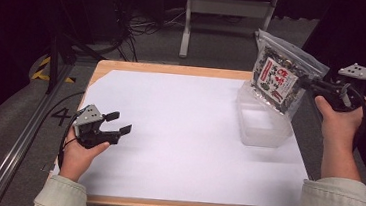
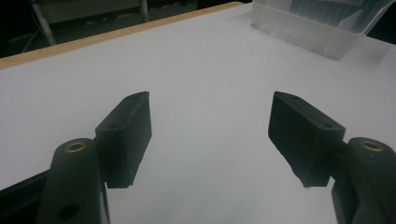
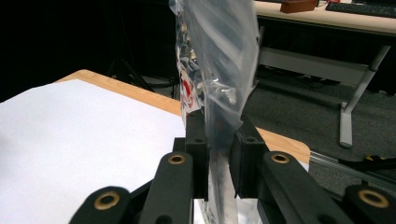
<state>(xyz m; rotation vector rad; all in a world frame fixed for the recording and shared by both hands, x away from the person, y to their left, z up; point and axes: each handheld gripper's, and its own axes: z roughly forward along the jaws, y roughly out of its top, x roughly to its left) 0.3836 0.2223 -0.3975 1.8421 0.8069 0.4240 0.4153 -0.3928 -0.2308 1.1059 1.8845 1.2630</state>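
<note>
You are holding the snack bag (image 1: 279, 77) in your right tongs (image 1: 307, 83), which are clenched on its clear plastic edge; in the right gripper view the film (image 3: 219, 93) is running up between the two jaws. The bag is hanging in the air just above the far end of the clear plastic bin (image 1: 263, 121), tilted, with its printed face turned toward you and no part of it inside the bin yet.

So the pick-up looks done, and what I judge is left is lowering the bag into the bin and letting go.

The bin itself is sitting on the white sheet (image 1: 178, 132) of the counter, and its interior appears to be holding nothing, though its walls are translucent and the bag is covering its far corner.

Your left tongs (image 1: 118, 122) are resting released, jaws wide apart and gripping nothing, well away from the bin toward the counter's opposite side, and the bin's corner (image 2: 317, 28) is showing beyond them.
</note>
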